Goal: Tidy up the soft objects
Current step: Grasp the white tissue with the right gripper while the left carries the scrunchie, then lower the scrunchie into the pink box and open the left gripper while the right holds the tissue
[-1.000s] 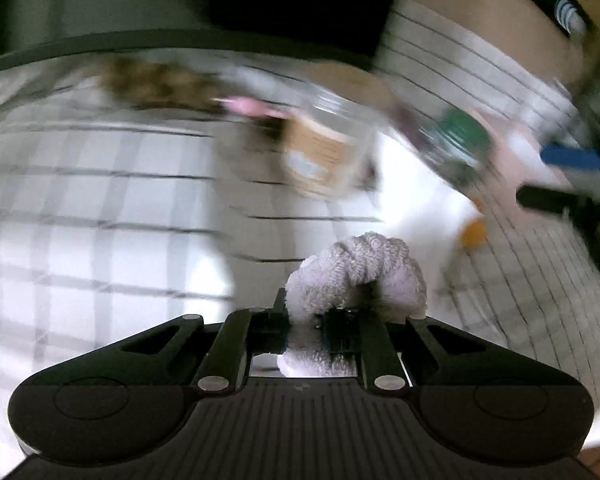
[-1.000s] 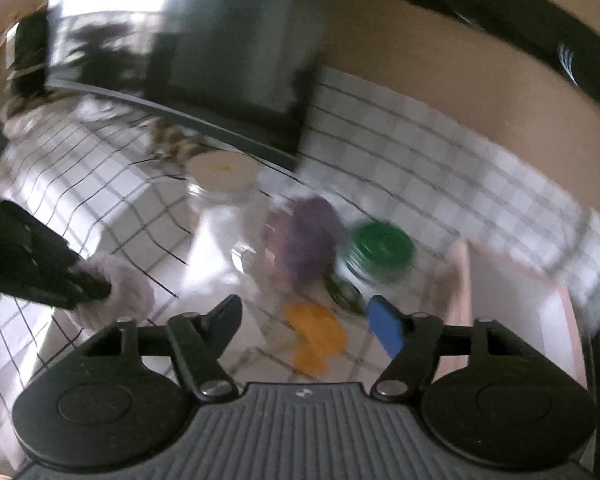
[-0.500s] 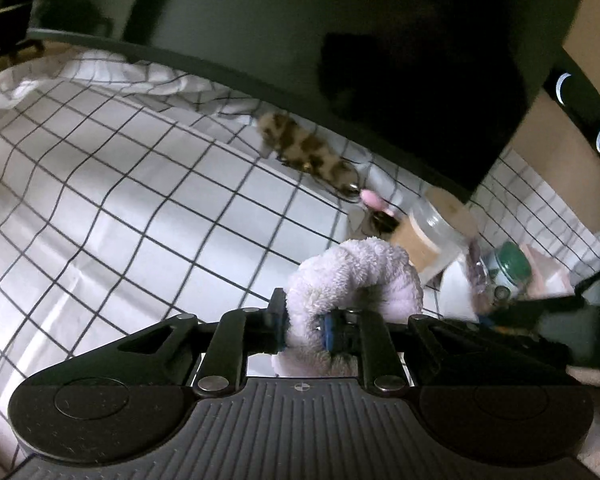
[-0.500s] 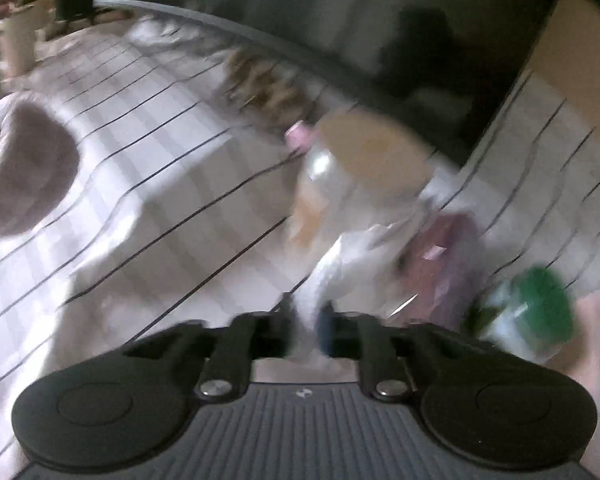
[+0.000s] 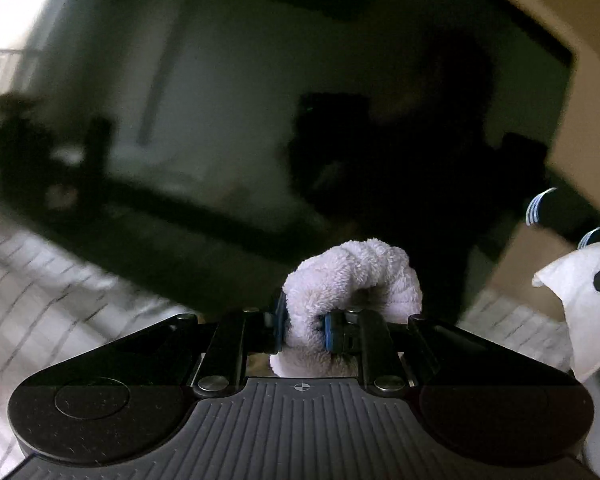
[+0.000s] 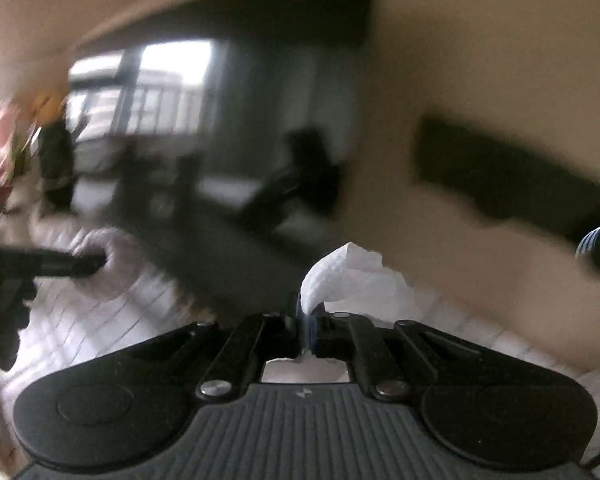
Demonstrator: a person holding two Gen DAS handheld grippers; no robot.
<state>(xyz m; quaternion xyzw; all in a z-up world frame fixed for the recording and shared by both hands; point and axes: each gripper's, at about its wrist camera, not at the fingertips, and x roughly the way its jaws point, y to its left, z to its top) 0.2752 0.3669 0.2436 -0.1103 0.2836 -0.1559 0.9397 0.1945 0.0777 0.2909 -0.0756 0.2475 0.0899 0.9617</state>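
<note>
My left gripper (image 5: 303, 326) is shut on a fluffy pale-lilac scrunchie (image 5: 354, 276), which loops up over the blue pads, lifted well above the table. My right gripper (image 6: 308, 322) is shut on a white paper tissue (image 6: 348, 280) that stands up crumpled between its pads. In the right wrist view the left gripper (image 6: 96, 262) shows at the left with the scrunchie (image 6: 112, 276) blurred around its tips. In the left wrist view the same tissue (image 5: 580, 304) hangs at the right edge.
A white tablecloth with a black grid (image 5: 40, 320) lies below both grippers. A large dark screen (image 5: 260, 120) fills the background and mirrors the room. A tan wall (image 6: 460, 60) stands behind it. Both views are motion-blurred.
Both grippers rose off the table. The right gripper went from open to shut on the tissue and lifted it. The jars and clutter dropped out of view; the left still holds the scrunchie.
</note>
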